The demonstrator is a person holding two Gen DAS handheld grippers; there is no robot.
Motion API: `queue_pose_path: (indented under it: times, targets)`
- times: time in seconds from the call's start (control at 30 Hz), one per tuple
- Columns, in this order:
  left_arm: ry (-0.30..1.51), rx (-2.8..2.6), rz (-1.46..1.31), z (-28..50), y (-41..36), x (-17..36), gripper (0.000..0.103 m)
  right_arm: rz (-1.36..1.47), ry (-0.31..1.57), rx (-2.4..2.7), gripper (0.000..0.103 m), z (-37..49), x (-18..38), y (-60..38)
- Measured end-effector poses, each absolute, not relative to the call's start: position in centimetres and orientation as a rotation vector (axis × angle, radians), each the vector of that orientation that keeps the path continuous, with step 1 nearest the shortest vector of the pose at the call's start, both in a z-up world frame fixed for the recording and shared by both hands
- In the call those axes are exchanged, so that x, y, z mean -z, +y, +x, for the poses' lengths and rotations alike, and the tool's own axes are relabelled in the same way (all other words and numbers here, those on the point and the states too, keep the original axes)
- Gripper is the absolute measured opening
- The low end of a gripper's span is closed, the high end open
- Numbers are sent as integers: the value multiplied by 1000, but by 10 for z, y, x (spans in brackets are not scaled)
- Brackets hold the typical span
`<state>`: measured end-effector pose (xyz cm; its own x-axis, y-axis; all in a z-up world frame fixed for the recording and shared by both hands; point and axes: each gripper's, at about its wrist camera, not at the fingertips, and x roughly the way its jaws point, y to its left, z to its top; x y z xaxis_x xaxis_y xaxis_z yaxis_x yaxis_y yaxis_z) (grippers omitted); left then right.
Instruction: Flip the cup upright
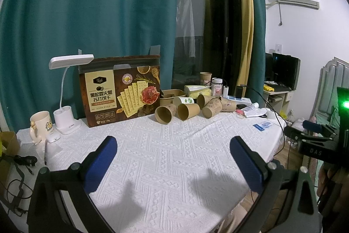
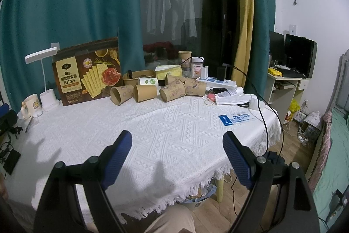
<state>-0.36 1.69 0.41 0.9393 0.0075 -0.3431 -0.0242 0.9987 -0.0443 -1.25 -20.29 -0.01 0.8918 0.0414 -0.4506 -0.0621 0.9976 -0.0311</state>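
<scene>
- Task status: we judge the work as not yet begun. Every brown paper cup in the cluster at the far side of the bench lies on its side; none of these stands upright.
- Cup location: the cluster sits just right of the cracker box. The leftmost cup and the plain cup beside it point their open mouths toward us. A printed cup lies further right, touching its neighbours. In the right wrist view the same row reads leftmost cup, plain cup, printed cup.
- One paper cup stands upright behind the cluster; we cannot tell whether it belongs to the task.
- Left gripper: jaws spread wide, nothing between the blue pads. It hovers over the near part of the white cloth, well apart from the cups, aimed toward them.
- Right gripper: likewise spread wide and empty, held above the near edge of the bench, level and pointed at the cluster.
- Remaining work, in our judgement: approach one cup, grasp its wall, rotate it mouth-up, set it down.
</scene>
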Motion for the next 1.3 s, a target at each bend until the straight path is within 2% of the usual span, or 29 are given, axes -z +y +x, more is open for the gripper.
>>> queue_pose_path:
  times: [0.97,1.3]
  targets:
    - [364,-15,-40,0,6,-2,103,-35,474,-54,84,-10,3,-203]
    - [560,89,32,79,-13,21,103,-50,569,-43,84,59,26,-222]
